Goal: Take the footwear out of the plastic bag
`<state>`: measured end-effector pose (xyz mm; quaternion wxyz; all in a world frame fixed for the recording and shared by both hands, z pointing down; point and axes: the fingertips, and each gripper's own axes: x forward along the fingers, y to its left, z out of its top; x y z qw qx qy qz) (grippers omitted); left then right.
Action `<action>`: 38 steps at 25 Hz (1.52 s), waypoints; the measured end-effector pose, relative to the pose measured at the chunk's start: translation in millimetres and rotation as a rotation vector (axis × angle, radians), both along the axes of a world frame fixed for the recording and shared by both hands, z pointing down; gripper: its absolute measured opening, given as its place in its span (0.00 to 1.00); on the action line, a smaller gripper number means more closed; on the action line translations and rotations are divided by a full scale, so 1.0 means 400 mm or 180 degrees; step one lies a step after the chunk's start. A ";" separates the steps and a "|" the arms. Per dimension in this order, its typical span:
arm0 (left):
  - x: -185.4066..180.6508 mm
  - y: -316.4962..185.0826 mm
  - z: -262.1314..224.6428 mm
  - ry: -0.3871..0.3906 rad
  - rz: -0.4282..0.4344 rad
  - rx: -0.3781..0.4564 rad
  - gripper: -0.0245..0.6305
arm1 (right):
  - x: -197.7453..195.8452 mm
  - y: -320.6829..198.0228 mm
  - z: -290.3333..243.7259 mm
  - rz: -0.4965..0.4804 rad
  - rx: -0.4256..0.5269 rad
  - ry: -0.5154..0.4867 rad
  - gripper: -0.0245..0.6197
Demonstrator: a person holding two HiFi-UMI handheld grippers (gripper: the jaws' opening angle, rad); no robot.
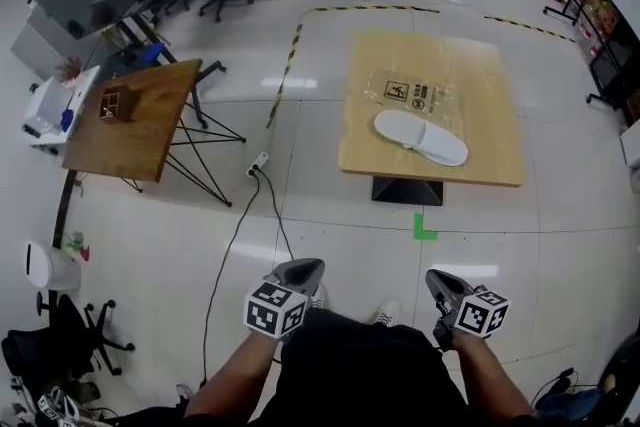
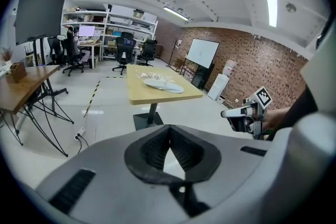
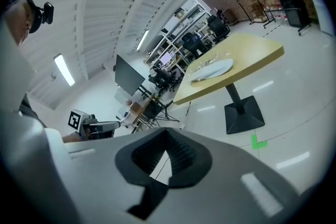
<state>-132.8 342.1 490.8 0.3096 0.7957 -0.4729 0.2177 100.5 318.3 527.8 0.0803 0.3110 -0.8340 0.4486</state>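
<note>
On the wooden table, well ahead of both tools: white slipper, long axis from far-left to near-right in the head view; toe end impossible to tell. Left gripper and right gripper held low before the body, forearms bent, pointing forward, jaws fully together, nothing between them. Slipper flat, thin, plain. Touching its far side, clear plastic bag, black print, lying flat.

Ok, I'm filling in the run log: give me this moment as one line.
left tool: shut, empty | right tool: shut, empty | white slippers: on wooden table, beside clear plastic bag
</note>
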 end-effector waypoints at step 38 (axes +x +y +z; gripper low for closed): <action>-0.058 0.171 -0.079 0.0337 0.0867 0.0329 0.05 | -0.151 0.369 -0.177 0.0605 0.0617 0.1025 0.04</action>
